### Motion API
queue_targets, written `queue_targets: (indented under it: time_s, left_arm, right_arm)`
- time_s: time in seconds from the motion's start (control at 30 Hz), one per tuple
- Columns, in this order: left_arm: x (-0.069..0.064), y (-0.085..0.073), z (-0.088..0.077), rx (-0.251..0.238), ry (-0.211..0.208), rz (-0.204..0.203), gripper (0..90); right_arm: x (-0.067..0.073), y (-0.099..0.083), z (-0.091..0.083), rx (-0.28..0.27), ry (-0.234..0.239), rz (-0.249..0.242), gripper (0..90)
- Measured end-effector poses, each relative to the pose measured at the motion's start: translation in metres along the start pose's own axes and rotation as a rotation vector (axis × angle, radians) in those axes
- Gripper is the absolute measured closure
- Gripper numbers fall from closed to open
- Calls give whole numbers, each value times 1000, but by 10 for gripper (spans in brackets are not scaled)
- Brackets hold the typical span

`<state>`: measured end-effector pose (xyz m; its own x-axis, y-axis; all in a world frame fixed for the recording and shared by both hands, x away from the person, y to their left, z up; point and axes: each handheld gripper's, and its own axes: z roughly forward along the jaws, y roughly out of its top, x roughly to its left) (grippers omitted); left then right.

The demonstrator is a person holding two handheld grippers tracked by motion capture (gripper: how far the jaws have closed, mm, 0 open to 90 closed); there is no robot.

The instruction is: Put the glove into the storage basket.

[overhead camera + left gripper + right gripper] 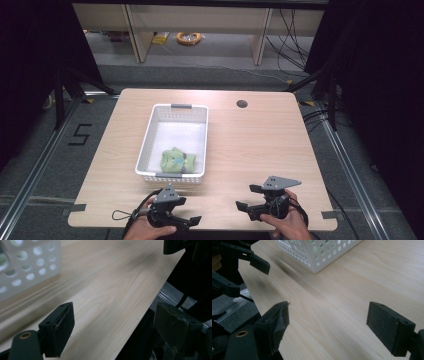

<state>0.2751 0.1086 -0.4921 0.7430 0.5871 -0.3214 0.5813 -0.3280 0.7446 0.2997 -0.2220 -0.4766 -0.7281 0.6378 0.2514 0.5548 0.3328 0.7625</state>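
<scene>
Both grippers sit low at the near edge of the wooden table (260, 145), each held in a hand, jaws spread wide with nothing between them. Left gripper (192, 220) lies just in front of the white perforated basket (150, 135), its jaws pointing to the right across the table edge — in the left gripper view the basket's holed wall (30, 267) rises close by at upper left. Right gripper (245, 197) is well apart from the basket, jaws aimed left toward the other tool; bare tabletop lies between the two. A crumpled green cloth (177, 161) rests inside the basket at its near end. Farther off, a round cable hole (242, 104) marks the table's far side.
</scene>
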Motion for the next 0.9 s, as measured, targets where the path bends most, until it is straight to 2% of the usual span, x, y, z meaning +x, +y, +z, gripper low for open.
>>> queue_targets:
  time_s: [0.03, 0.07, 0.1, 0.13, 0.17, 0.2, 0.23, 0.27, 0.3, 0.33, 0.37, 0.4, 0.43, 0.47, 0.5, 0.53, 0.57, 0.67, 0.7, 0.73, 0.77, 0.83, 0.9]
  left_arm:
    - [-1, -1, 0, -2, 1, 10, 166]
    - [-2, -3, 1, -8, 3, 2, 167]
    - [-2, -4, 0, 8, 15, 31, 167]
    - [-4, -6, 1, 8, 16, 23, 167]
    - [-4, -8, 1, 11, 31, 34, 167]
    - [-5, -9, 1, -1, 31, 33, 169]
    - [-3, -9, -1, 27, 32, 69, 171]
    - [-6, -11, 1, -13, 34, 45, 170]
    - [-6, -12, 0, 0, 35, 53, 170]
    - [-7, -14, 0, -2, 34, 30, 169]
    - [-7, -15, 0, 7, 38, 38, 169]
    - [-8, -16, 1, 1, 42, 50, 169]
    - [-9, -18, 2, 1, 44, 29, 169]
    - [-8, -19, 2, 20, 57, 60, 170]
    - [-9, -19, 2, 20, 56, 67, 170]
    - [-9, -21, 3, 16, 54, 57, 170]
    - [-9, -21, 3, 16, 54, 57, 170]
    - [-9, -22, 3, 48, 60, 82, 170]
    - [-10, -22, 3, 35, 54, 69, 170]
    - [-7, -22, 2, 56, 66, 93, 170]
    - [-9, -23, 4, 31, 62, 48, 170]
    - [-8, -22, 4, 24, 62, 59, 170]
    - [-8, -22, 4, 33, 64, 65, 170]
  right_arm:
    - [1, -2, 0, 3, 6, -8, 189]
    - [0, -4, 0, 2, 3, -38, 182]
    - [2, -6, 0, 3, -11, -31, 182]
    - [2, -8, 0, 1, 7, -32, 180]
    - [4, -10, -1, 5, -19, -35, 178]
    - [5, -12, -2, 18, -14, -34, 178]
    - [4, -14, -1, 20, -6, -62, 178]
    - [8, -16, -2, 23, -24, -32, 177]
    - [5, -17, -1, 20, -11, -65, 177]
    - [6, -20, -3, 33, -37, -62, 177]
    - [5, -21, -2, 22, -32, -68, 177]
    - [5, -23, -3, 38, -36, -69, 177]
    - [6, -25, -3, 39, -32, -69, 177]
    - [7, -26, -3, 46, -37, -64, 177]
    - [7, -27, -3, 43, -43, -74, 177]
    - [7, -27, -4, 42, -54, -86, 177]
    - [8, -28, -4, 49, -47, -86, 178]
    - [10, -30, -4, 52, -54, -90, 177]
    - [10, -31, -4, 52, -56, -103, 177]
    - [10, -31, -4, 61, -46, -102, 176]
    - [11, -32, -4, 58, -52, -107, 176]
    - [11, -33, -4, 65, -42, -110, 174]
    - [11, -33, -4, 59, -53, -115, 174]
